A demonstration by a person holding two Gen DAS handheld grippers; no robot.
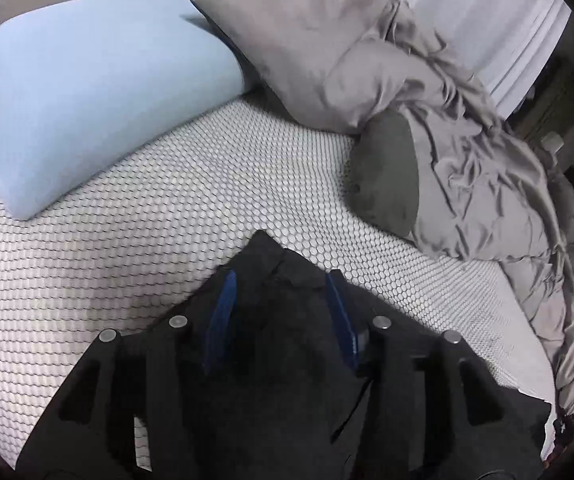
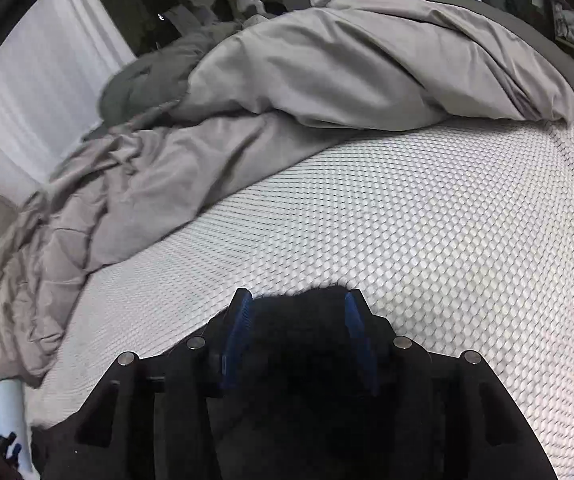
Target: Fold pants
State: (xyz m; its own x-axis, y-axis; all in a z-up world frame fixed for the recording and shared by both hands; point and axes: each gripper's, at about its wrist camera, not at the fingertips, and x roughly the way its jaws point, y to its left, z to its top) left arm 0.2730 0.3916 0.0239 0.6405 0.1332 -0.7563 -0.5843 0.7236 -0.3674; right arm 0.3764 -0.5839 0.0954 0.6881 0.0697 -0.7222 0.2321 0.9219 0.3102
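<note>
The black pants (image 1: pixel 271 264) lie on the white honeycomb-patterned mattress (image 1: pixel 167 200). In the left wrist view my left gripper (image 1: pixel 281 280) is open, its blue-padded fingers (image 1: pixel 223 304) spread wide with pants fabric bunched between and under them. In the right wrist view my right gripper (image 2: pixel 297 300) is also open, with a dark edge of the pants (image 2: pixel 319 300) between its blue fingers (image 2: pixel 239 324). Neither pair of jaws is closed on the cloth. Most of the pants are hidden under the gripper bodies.
A light blue pillow (image 1: pixel 87 100) and a grey pillow (image 1: pixel 307 40) lie at the head of the bed. A rumpled grey duvet (image 2: pixel 287 92) runs along the far side, also visible in the left wrist view (image 1: pixel 487 180). A dark grey cushion (image 1: pixel 387 172) rests against it.
</note>
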